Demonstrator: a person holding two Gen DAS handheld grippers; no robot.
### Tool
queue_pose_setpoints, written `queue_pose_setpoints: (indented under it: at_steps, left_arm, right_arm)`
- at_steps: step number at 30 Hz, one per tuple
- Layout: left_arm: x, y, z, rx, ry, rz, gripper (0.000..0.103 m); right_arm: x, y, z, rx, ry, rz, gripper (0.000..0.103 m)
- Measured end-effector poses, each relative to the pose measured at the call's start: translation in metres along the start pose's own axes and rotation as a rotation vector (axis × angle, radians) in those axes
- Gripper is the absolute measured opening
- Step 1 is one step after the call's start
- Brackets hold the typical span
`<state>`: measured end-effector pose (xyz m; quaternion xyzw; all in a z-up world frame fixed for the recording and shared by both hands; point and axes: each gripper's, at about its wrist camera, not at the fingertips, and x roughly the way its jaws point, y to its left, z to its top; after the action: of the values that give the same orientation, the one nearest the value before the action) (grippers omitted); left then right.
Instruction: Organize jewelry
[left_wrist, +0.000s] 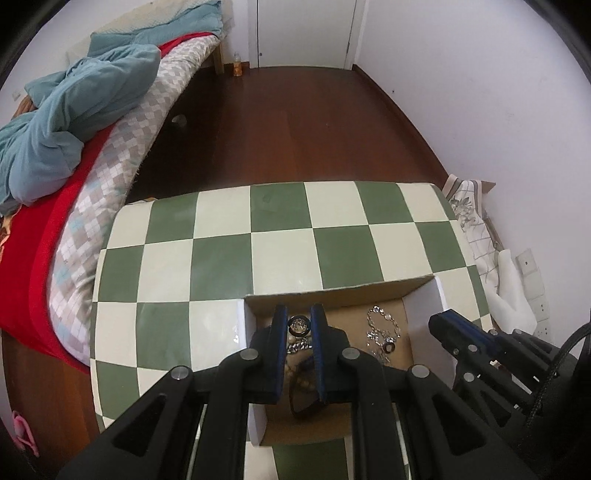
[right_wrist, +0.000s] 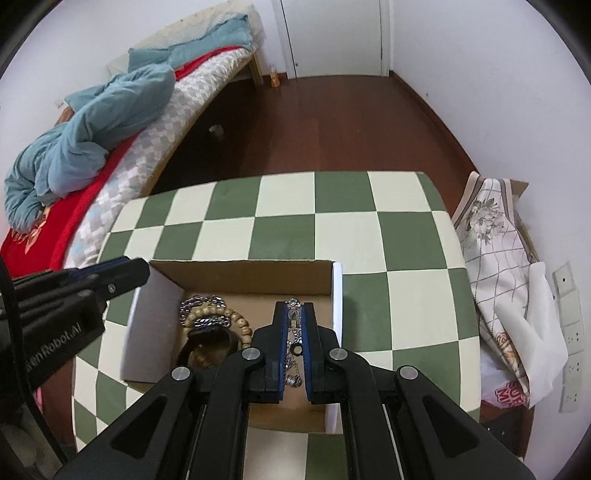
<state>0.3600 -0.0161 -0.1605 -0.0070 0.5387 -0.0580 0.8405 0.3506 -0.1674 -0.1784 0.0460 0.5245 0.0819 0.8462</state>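
**Jewelry all in box, sorting not visibly begun**

Silver chain (right_wrist: 293, 345), bead bracelet (right_wrist: 218, 319) and ring (left_wrist: 298, 325) lie loose in the cardboard box (right_wrist: 240, 275) on the checkered table (right_wrist: 369, 236). Nothing set out yet, so most work looks left. Left gripper (left_wrist: 298, 319) & right gripper (right_wrist: 294, 314) hover over box, fingers slightly apart, gripping nothing AFAICT.

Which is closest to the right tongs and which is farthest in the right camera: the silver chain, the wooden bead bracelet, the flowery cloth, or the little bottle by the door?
From the right tongs:
1. Silver chain, right between the fingers, inside the cardboard box.
2. Wooden bead bracelet, just left, in the same box.
3. Flowery cloth, off the table's right edge.
4. Little bottle, far across the floor by the door.
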Motion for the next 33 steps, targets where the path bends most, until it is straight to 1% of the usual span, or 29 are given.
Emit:
queue_pose_setpoints:
  at_steps: [4,6,7,8,9,10,11,12,14,15,16,17,18,19,21,24,28,33]
  left_arm:
    - [0.007,0.003,0.002,-0.014,0.018,-0.007,0.011]
    - [0.006,0.004,0.001,-0.024,0.018,0.002,0.014]
    - [0.005,0.004,0.0,-0.026,0.016,0.011,0.017]
    - [0.003,0.004,0.0,-0.029,0.013,0.03,0.032]
    - [0.001,0.004,-0.001,-0.03,0.007,0.045,0.044]
    - [-0.001,0.005,-0.001,-0.03,-0.002,0.056,0.074]
    - [-0.005,0.006,-0.003,-0.035,-0.018,0.072,0.095]
    - [-0.01,0.007,-0.004,-0.039,-0.036,0.081,0.096]
    - [-0.015,0.012,-0.007,-0.058,-0.04,0.095,0.098]
    - [-0.017,0.014,-0.008,-0.064,-0.036,0.098,0.1]
    - [-0.019,0.016,-0.01,-0.07,-0.036,0.107,0.103]
    - [-0.022,0.018,-0.012,-0.076,-0.041,0.123,0.103]
    - [-0.026,0.02,-0.014,-0.079,-0.045,0.129,0.103]
    - [-0.029,0.022,-0.017,-0.082,-0.048,0.131,0.103]
    - [-0.035,0.025,-0.024,-0.09,-0.046,0.148,0.103]
    - [-0.045,0.028,-0.034,-0.1,-0.05,0.166,0.103]
    - [-0.064,0.03,-0.048,-0.109,-0.069,0.178,0.103]
    - [-0.103,0.024,-0.069,-0.107,-0.113,0.185,0.103]
  right_arm:
    - [0.01,-0.002,0.003,0.009,0.03,0.009,0.008]
    - [0.012,-0.002,0.003,0.006,0.046,0.006,0.008]
    - [0.012,-0.002,0.002,0.013,0.054,0.007,0.008]
    - [0.011,-0.003,0.002,0.018,0.054,0.001,0.018]
    - [0.009,-0.003,0.001,0.023,0.058,0.0,0.039]
    - [0.006,-0.004,0.001,0.032,0.057,0.003,0.048]
    - [0.003,-0.004,0.0,0.036,0.054,-0.004,0.066]
    - [-0.001,-0.003,-0.001,0.032,0.052,-0.017,0.073]
    - [-0.008,-0.001,-0.004,0.024,0.053,-0.027,0.074]
    - [-0.01,0.0,-0.005,0.02,0.06,-0.042,0.083]
    - [-0.012,0.0,-0.007,0.02,0.069,-0.061,0.089]
    - [-0.015,0.0,-0.008,0.024,0.072,-0.064,0.098]
    - [-0.018,0.0,-0.01,0.023,0.075,-0.078,0.1]
    - [-0.02,0.0,-0.012,0.021,0.083,-0.103,0.1]
    - [-0.024,-0.001,-0.016,0.026,0.094,-0.111,0.103]
    - [-0.032,-0.002,-0.022,0.028,0.102,-0.143,0.103]
    - [-0.054,-0.003,-0.029,0.035,0.079,-0.16,0.103]
    - [-0.092,-0.003,-0.042,0.038,0.046,-0.162,0.103]
